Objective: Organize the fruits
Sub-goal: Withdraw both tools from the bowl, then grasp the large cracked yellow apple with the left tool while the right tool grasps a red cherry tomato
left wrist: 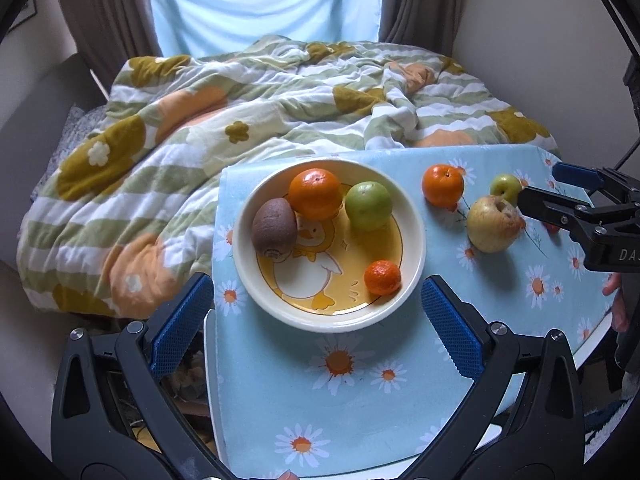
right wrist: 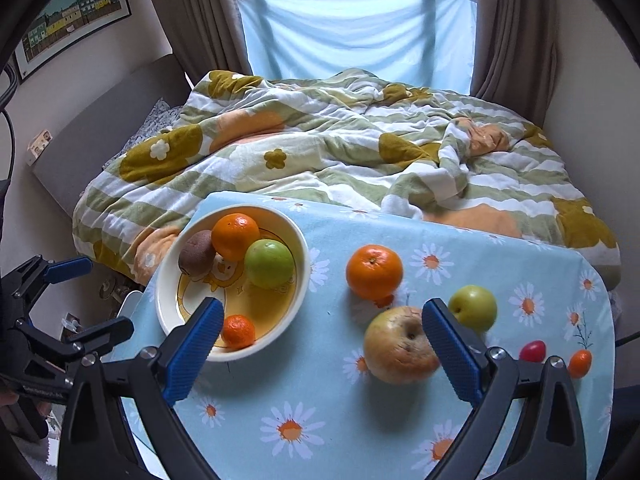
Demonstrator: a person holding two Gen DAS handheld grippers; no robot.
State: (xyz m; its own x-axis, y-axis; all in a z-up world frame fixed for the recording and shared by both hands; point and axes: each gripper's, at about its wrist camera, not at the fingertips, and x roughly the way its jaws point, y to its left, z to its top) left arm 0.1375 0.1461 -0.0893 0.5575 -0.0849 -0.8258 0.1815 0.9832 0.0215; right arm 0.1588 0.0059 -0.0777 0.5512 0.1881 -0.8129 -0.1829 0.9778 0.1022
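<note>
The apple [right wrist: 400, 346] lies right of the bowl [right wrist: 302, 264], probably just ahead of the empty, spread right gripper [right wrist: 322, 344]; left gripper [left wrist: 318, 318], also spread, faces the bowl.

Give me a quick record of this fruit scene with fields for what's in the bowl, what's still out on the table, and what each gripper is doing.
bowl contents: the bowl holds a kiwi, a large orange, a green apple and a small mandarin
loose on tablecloth: orange, yellowish apple, small green apple, red tomato, small orange fruit
left gripper: open, empty, in front of the bowl
right gripper: open, empty, near the yellowish apple
surface: daisy tablecloth
</note>
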